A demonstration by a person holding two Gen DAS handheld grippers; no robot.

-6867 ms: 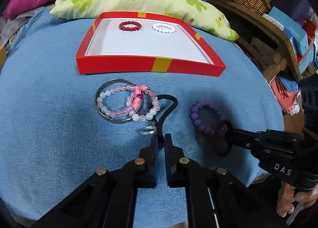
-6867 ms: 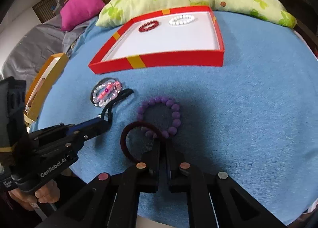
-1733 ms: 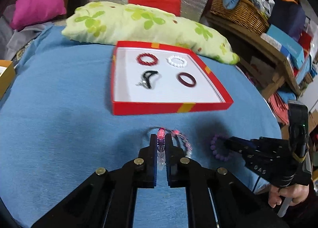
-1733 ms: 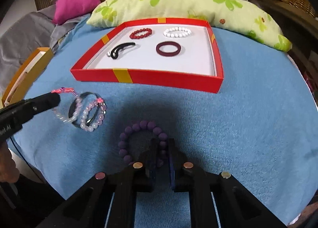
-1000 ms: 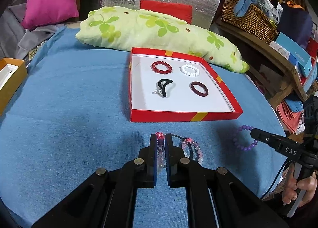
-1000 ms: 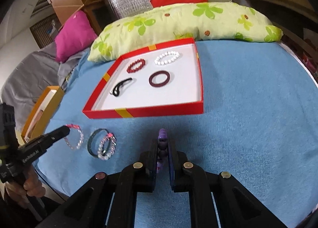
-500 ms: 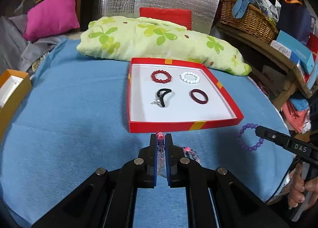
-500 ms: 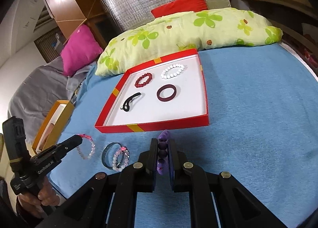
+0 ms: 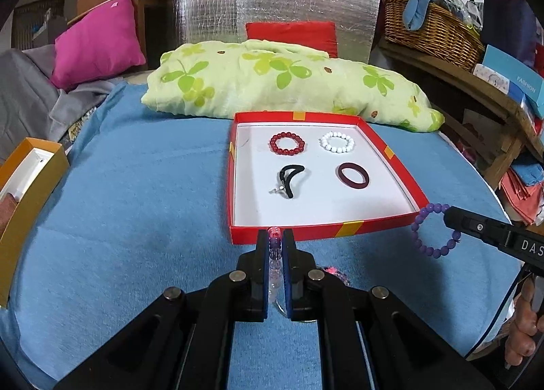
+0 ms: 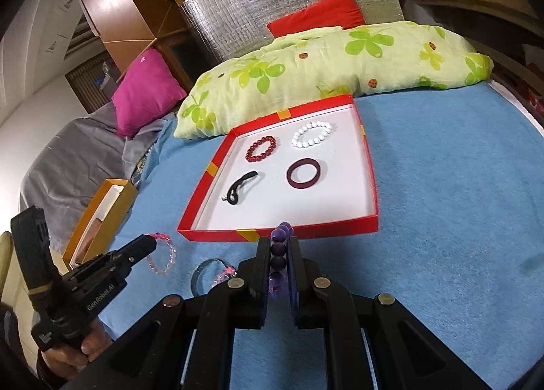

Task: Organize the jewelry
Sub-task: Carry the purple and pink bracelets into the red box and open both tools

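Note:
A red tray (image 9: 397, 165) (image 10: 370, 182) on the blue cloth holds a red bead bracelet (image 9: 287, 144), a white bead bracelet (image 9: 336, 142), a black cord (image 9: 290, 180) and a dark maroon ring (image 9: 353, 176). My left gripper (image 9: 275, 240) is shut on a pink clear bead bracelet (image 10: 162, 255), lifted before the tray's front edge. My right gripper (image 10: 279, 243) is shut on a purple bead bracelet (image 9: 433, 230), lifted at the tray's front right corner. A dark bangle with a pink bead bracelet (image 10: 212, 274) lies on the cloth below.
A green flowered pillow (image 9: 282, 84) lies behind the tray. An orange box (image 9: 27, 192) stands at the left cloth edge. A pink cushion (image 9: 98, 39) and a wicker basket (image 9: 431, 22) lie beyond. Shelves with boxes stand at the right.
Both grippers have lifted their bracelets off the cloth and risen, moving toward the tray's front edge. The black cord and maroon ring went into the tray earlier.

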